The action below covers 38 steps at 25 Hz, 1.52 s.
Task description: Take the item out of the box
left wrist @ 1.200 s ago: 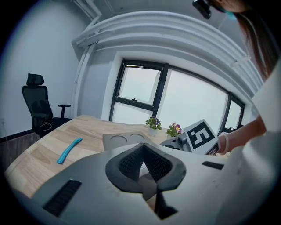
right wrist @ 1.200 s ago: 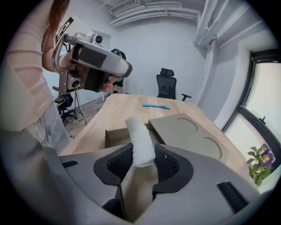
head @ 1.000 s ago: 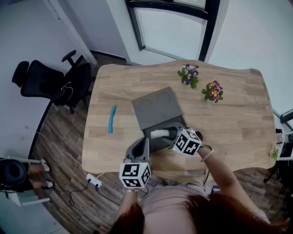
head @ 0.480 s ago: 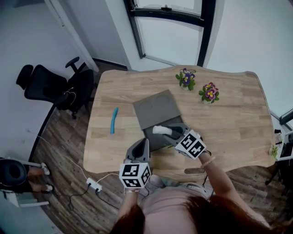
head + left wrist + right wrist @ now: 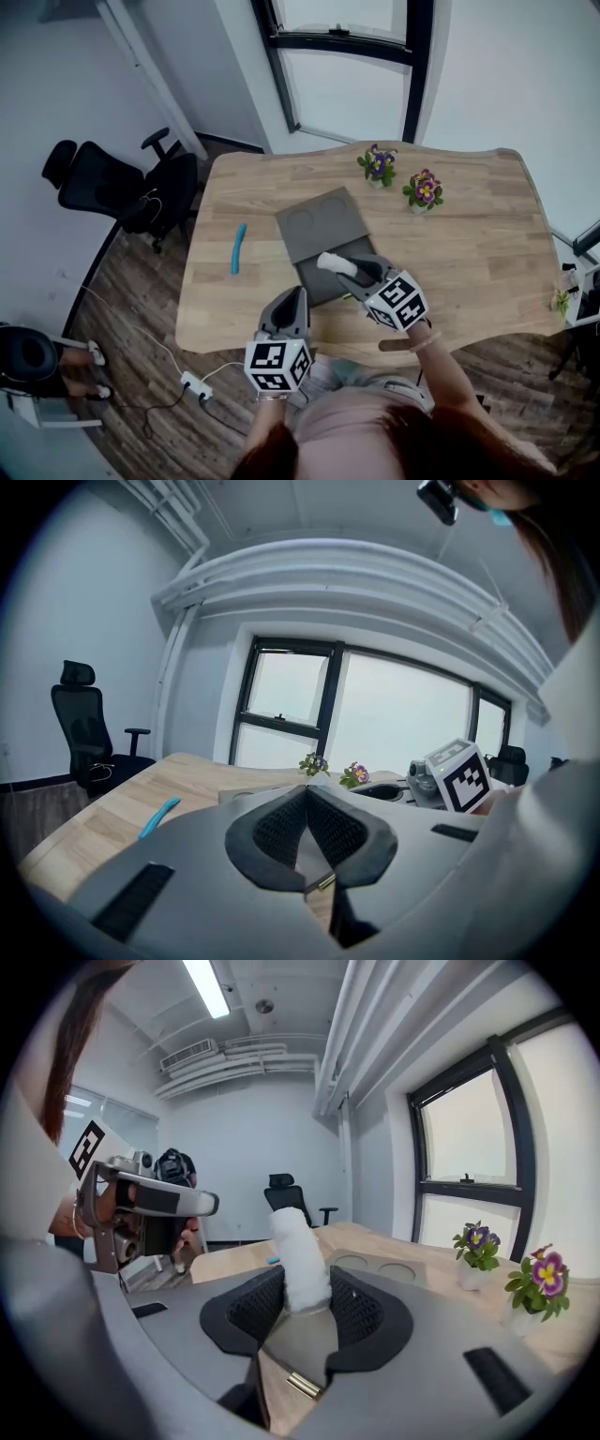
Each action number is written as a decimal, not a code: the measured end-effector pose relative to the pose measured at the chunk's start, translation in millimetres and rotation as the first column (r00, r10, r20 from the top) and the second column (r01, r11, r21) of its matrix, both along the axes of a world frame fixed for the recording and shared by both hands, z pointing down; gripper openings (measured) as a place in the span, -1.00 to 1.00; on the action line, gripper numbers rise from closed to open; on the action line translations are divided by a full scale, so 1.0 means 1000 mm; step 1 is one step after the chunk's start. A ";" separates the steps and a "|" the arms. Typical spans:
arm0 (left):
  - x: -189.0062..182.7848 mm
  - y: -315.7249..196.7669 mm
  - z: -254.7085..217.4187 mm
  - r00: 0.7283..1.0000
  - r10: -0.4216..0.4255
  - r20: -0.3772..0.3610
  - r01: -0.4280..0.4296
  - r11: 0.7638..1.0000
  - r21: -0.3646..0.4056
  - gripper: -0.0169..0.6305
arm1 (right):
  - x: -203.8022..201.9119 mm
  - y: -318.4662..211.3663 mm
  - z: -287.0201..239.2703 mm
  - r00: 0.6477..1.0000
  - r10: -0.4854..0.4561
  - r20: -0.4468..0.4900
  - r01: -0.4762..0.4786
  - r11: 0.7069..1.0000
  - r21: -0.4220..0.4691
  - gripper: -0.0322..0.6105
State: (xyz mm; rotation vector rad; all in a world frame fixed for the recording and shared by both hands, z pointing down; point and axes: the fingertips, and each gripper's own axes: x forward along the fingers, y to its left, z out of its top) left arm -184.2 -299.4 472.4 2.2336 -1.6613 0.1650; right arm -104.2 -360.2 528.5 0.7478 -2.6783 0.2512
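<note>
The grey box (image 5: 322, 284) lies open mid-table, and its flat lid (image 5: 317, 223), with two round recesses, lies behind it. My right gripper (image 5: 349, 269) is shut on a white cylindrical item (image 5: 332, 262) and holds it above the box. In the right gripper view the white item (image 5: 298, 1260) stands up between the pads of the right gripper (image 5: 305, 1283). My left gripper (image 5: 293, 294) hovers at the box's near left corner. In its own view the left gripper (image 5: 307, 794) has its pads together with nothing between them.
A blue tool (image 5: 238, 248) lies on the wooden table (image 5: 469, 253) left of the box. Two small flower pots (image 5: 379, 164) (image 5: 422, 191) stand at the far side. An office chair (image 5: 122, 187) is off the table's left, and a power strip (image 5: 195, 384) lies on the floor.
My right gripper has risen and rolled, lifting the white item up out of the box. The left gripper has lifted slightly and drawn back from the box.
</note>
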 end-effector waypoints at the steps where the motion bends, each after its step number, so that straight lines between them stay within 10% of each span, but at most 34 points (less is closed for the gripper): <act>1: 0.000 0.003 -0.003 1.000 0.001 -0.001 -0.001 1.000 0.005 -0.94 | 0.002 0.002 -0.003 1.000 0.012 0.013 -0.012 1.000 0.005 -0.46; 15: 0.005 0.049 -0.018 0.999 0.038 0.018 -0.039 0.998 0.053 -0.94 | 0.039 0.038 -0.041 0.954 0.198 0.227 -0.200 0.980 -0.014 -0.47; 38: 0.019 0.114 -0.049 0.998 0.044 0.044 -0.050 0.988 0.147 -0.94 | 0.083 0.112 -0.091 0.912 0.257 0.319 -0.289 0.956 0.056 -0.46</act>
